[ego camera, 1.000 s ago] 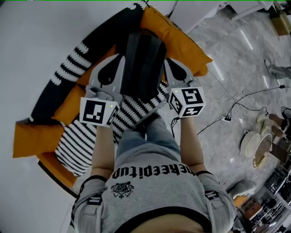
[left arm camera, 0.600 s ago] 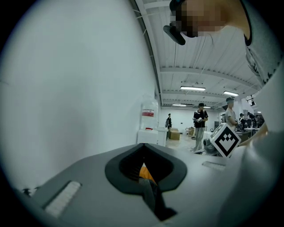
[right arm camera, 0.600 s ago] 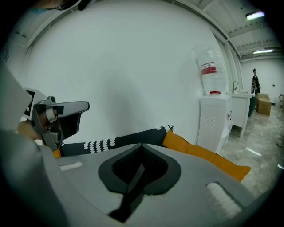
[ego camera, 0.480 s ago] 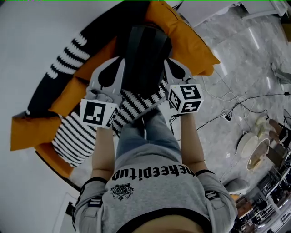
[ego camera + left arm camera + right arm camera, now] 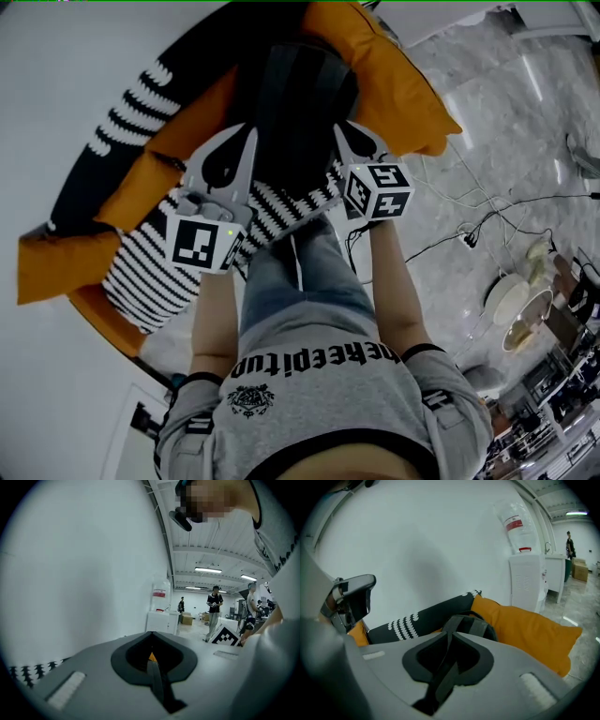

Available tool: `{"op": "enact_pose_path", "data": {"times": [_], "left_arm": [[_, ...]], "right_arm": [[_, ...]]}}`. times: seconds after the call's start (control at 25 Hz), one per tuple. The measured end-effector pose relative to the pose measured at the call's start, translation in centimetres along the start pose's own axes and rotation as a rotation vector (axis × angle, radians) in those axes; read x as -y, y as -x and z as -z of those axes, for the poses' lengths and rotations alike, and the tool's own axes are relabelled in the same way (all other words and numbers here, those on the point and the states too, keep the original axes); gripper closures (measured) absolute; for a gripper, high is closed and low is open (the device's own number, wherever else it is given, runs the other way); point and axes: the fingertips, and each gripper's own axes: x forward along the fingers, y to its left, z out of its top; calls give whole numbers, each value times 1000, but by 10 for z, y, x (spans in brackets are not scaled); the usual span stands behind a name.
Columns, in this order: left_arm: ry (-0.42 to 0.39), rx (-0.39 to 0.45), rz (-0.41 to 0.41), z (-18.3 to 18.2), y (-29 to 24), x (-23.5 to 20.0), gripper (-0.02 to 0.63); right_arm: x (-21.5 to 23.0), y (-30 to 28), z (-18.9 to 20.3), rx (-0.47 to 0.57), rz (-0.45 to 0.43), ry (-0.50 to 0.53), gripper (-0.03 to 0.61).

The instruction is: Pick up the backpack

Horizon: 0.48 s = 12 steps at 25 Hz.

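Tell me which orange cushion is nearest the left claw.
The orange cushion left of the left claw, between the black backrest and the striped cushion; the others lie farther.

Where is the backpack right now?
Head view, top centre: the backpack sits between the left gripper and right gripper, an orange cushion at its right.

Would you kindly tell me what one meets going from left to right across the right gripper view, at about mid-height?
Grey left gripper → long black cushion with white markings → black backpack with grey straps → plump orange fabric cushion.
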Motion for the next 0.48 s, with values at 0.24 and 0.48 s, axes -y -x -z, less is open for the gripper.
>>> {"op": "enact_pose_path", "data": {"times": [0.24,0.48], "left_arm": [[11,-25,-23,14,3,-3,598],[12,-37,-57,26,13,0,598]], "right_arm": [[12,-27,26,-54,-33,-91,531],[32,-54,49,-100,-44,-150,499]]}}
